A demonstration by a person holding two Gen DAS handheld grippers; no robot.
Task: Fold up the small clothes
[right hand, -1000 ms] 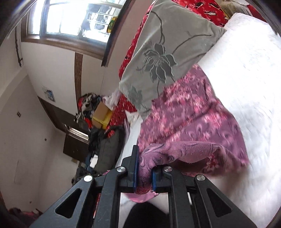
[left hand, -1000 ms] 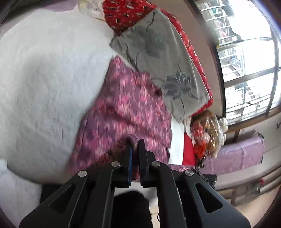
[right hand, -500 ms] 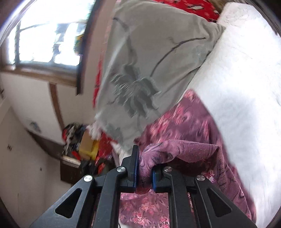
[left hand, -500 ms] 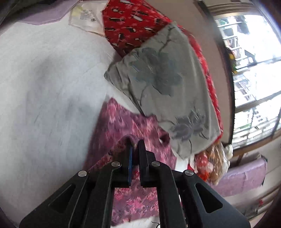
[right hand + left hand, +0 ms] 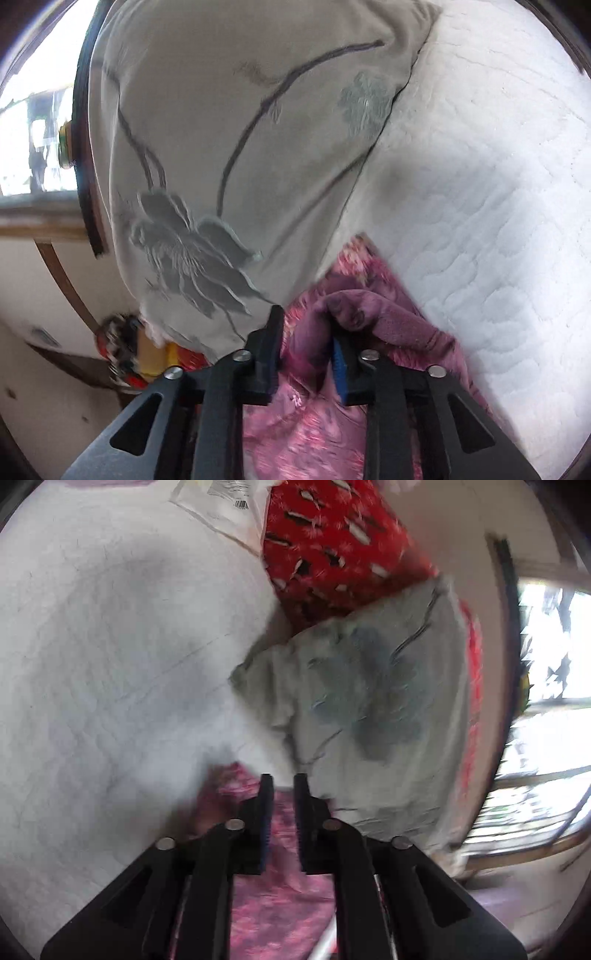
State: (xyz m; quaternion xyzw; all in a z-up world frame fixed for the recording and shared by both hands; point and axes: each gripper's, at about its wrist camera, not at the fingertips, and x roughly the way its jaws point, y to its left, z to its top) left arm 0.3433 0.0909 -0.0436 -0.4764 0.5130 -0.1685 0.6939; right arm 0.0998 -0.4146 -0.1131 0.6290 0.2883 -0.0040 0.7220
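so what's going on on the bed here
A person with a gripper tool in each hand is folding a small pink patterned garment on a white quilted bed, beside a grey flowered pillow. Both tools have just been opening: the left tool shows a clear gap over the cloth, and the right tool has a bunched fold of it loosely between its fingers.
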